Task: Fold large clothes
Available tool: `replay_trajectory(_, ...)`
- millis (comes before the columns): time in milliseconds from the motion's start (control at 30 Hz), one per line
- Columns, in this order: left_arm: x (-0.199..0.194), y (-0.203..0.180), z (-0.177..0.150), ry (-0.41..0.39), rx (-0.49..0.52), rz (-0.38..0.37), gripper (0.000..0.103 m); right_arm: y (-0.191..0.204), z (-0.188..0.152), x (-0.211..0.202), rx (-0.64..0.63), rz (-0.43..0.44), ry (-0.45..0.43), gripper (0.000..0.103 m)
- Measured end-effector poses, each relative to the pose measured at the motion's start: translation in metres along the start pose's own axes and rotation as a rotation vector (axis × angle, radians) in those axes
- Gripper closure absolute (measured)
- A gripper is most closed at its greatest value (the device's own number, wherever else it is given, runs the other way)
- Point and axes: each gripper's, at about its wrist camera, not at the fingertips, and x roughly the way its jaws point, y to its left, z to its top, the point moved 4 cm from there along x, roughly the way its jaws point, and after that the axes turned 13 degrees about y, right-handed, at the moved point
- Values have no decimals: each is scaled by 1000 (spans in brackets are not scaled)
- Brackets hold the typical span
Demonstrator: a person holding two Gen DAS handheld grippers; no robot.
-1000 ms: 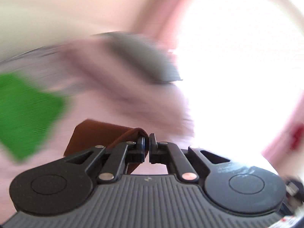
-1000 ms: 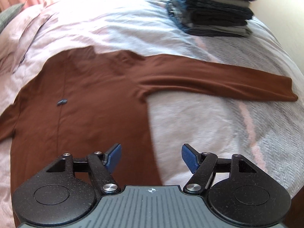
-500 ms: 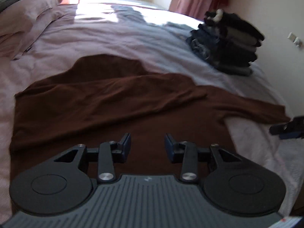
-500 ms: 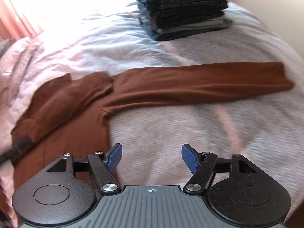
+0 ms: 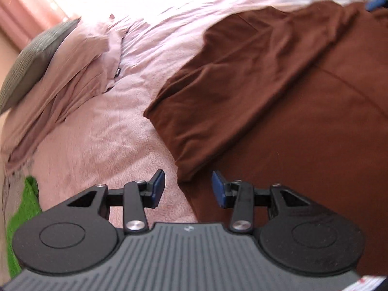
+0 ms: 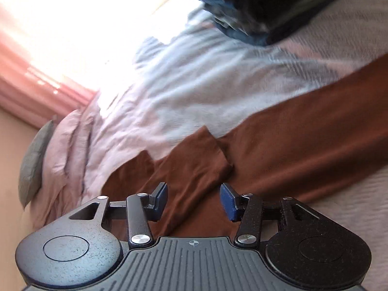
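Note:
A brown long-sleeved top [image 5: 291,101] lies spread on the pink bedspread [image 5: 101,140], with one sleeve folded across its body. My left gripper [image 5: 188,188] is open and hovers just short of the folded left edge, holding nothing. In the right wrist view the same brown top [image 6: 303,150] shows the folded sleeve's cuff [image 6: 201,155] and the other sleeve stretching away to the right. My right gripper [image 6: 194,200] is open right over the folded cuff, with cloth showing between its blue pads [image 6: 228,203].
Pink pillows [image 5: 72,72] and a grey cushion [image 5: 31,65] lie at the bed's head. A stack of folded dark clothes [image 6: 262,7] sits on the bed beyond the outstretched sleeve. Something green [image 5: 21,218] shows past the bed's left side. Pink curtains [image 6: 36,80] hang by the bright window.
The left gripper let go of the sleeve it was shut on, laid it across the body, and swung to the garment's left edge. The right gripper stayed open and dropped close over the folded cuff.

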Motion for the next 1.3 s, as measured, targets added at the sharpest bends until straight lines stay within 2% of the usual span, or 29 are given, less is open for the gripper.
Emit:
replay_trajectory(33, 3, -2, -1, -3, 20, 2, 64, -6, 4, 10, 40, -38, 9, 60)
replay_trajectory(67, 6, -4, 0, -8, 36, 5, 64, -12, 8, 17, 70, -39, 4, 67)
replay_trajectory(100, 11, -6, 0, -21, 62, 16, 65, -16, 11, 19, 88, -23, -9, 70)
replay_trajectory(133, 12, -7, 2, -33, 85, 27, 66, -17, 13, 20, 102, -12, -19, 82)
replay_trajectory(167, 15, -8, 3, -42, 108, 33, 66, -19, 15, 19, 104, 4, -29, 102)
replay_trajectory(200, 18, -8, 4, -44, 127, 34, 74, -18, 16, 15, 97, -1, -43, 102)
replay_trajectory(233, 21, -7, 5, -45, 145, 31, 90, -15, 15, 8, 75, -18, -67, 102)
replay_trajectory(267, 24, -5, 5, -39, 158, 29, 95, -11, 11, 0, 40, -24, -88, 103)
replay_trajectory(333, 25, 3, 5, -54, 163, 10, 97, -3, 1, -20, -10, -31, -117, 103)
replay_trajectory(467, 22, 26, 4, -54, 100, -58, 98, 9, -23, -47, -97, -34, -141, 103)
replay_trajectory(533, 24, 31, 4, -36, 79, -98, 98, 1, -30, -41, -110, -84, -122, 103)
replay_trajectory(633, 25, 24, 4, -31, 123, -94, 98, -16, -39, -31, -34, -117, -89, 103)
replay_trajectory(767, 30, 23, 1, 15, 99, -129, 92, -18, -47, -31, -77, -169, -80, 102)
replay_trajectory(800, 29, 26, 0, 27, 81, -142, 90, -19, -47, -30, -92, -190, -61, 102)
replay_trajectory(833, 26, 30, -2, 41, 47, -186, 89, -20, -46, -30, -101, -203, -36, 102)
replay_trajectory(900, 16, 42, -4, 67, -55, -309, 80, -29, -41, -41, -69, -187, -19, 96)
replay_trajectory(933, 9, 49, -5, 66, -115, -362, 77, -38, -38, -51, -24, -165, -37, 88)
replay_trajectory(967, 0, 56, -5, 58, -182, -402, 76, -50, -34, -63, 27, -142, -63, 81)
replay_trajectory(1033, -11, 65, -3, 45, -300, -436, 76, -84, -28, -93, 153, -117, -138, 73)
replay_trajectory(1100, -17, 68, 4, 25, -417, -485, 76, -129, -22, -124, 291, -135, -226, 71)
replay_trajectory(1167, -16, 64, 15, 13, -484, -517, 76, -175, -15, -151, 421, -129, -327, 71)
replay_trajectory(1300, -4, 45, 37, 32, -569, -555, 76, -257, -6, -189, 659, -38, -498, 68)
